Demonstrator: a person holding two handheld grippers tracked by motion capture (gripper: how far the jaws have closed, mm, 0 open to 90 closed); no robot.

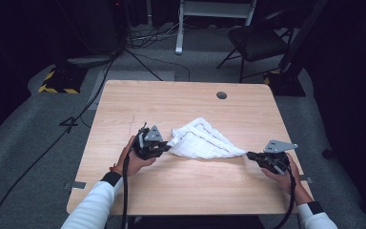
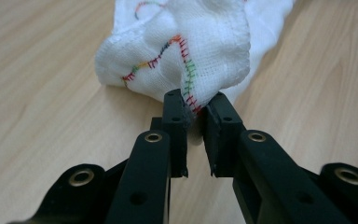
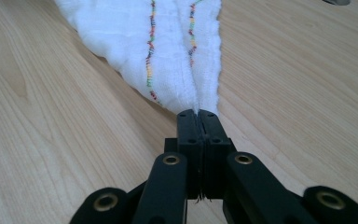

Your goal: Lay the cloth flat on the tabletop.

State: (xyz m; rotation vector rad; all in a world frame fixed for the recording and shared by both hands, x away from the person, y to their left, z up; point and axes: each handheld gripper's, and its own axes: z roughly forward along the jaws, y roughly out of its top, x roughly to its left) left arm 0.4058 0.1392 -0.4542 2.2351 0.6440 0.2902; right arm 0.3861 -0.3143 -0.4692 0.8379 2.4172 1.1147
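Cloth: we see a white cloth (image 1: pixel 204 139) with coloured stitching lying on the wooden table (image 1: pixel 181 191), in the middle of the high view, crumpled into a rough triangle between the two grippers.
Left gripper: in the high view the left gripper (image 1: pixel 164 148) is at the left end of the cloth, a little left of the frame centre. In its own view (image 2: pixel 196 111) the jaws are nearly closed and pinch a bunched fold of the cloth (image 2: pixel 186 51) at their tips, where the stitched hem passes between them; a narrow gap stays lower down.
Right gripper: in the high view the right gripper (image 1: pixel 249 154) is at the right tip of the cloth, right of the frame centre. In its own view (image 3: pixel 198 113) the jaws are pressed fully together on a corner of the cloth (image 3: pixel 168 42), which spreads away toward the top of the frame.
Hands: we see one hand (image 1: pixel 134 160) behind the left gripper and the other hand (image 1: pixel 286 179) behind the right gripper, both sleeves coming from the lower edge.
Background: a dark chair (image 1: pixel 257 40) stands beyond the table, at the upper right.
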